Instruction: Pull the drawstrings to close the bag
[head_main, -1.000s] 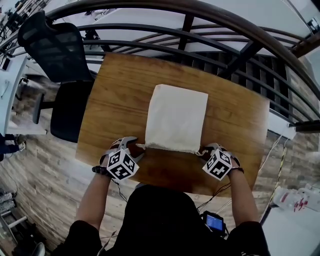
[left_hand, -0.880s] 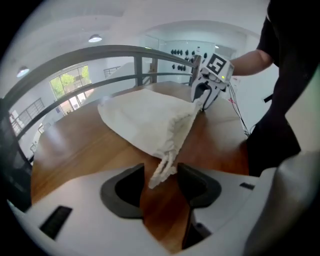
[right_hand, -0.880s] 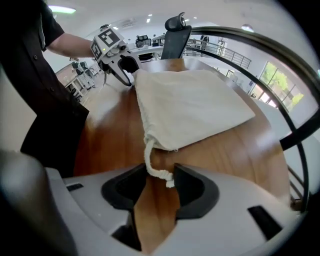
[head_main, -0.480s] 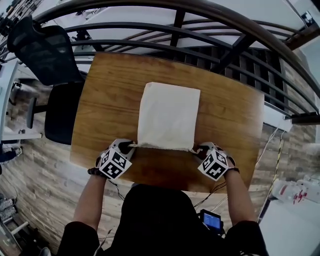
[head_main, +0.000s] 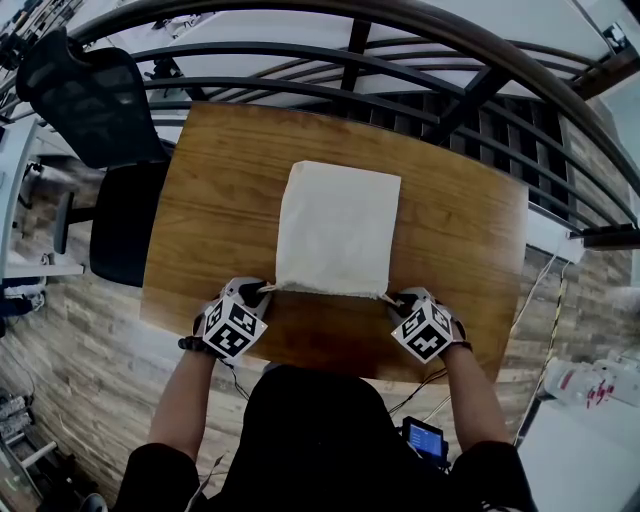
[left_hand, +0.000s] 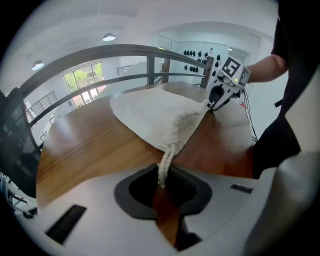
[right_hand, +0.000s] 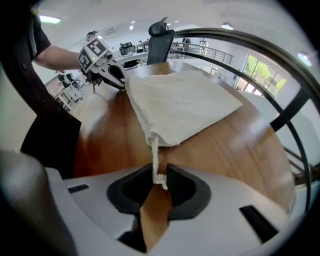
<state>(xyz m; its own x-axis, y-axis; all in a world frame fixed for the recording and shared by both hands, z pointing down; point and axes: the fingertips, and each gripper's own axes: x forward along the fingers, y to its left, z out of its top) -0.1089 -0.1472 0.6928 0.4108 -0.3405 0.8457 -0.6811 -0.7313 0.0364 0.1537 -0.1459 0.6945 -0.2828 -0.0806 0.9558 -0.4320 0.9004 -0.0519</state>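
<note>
— Where's the bag (head_main: 337, 228)?
— Flat on the surface (head_main: 220, 200), mouth toward me.
— And your fingers (left_hand: 198, 195)?
— Both pairs have just been closing. My left gripper (head_main: 262, 290) clamps the left drawstring (left_hand: 165, 167), my right gripper (head_main: 395, 298) the right drawstring (right_hand: 155, 160).

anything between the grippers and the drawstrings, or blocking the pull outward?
Nothing visible. The left gripper jaws have just been closing and pinch the left drawstring; the right gripper jaws likewise pinch the right drawstring, at the bag's near corners. Outward of each lies only table wood.
</note>
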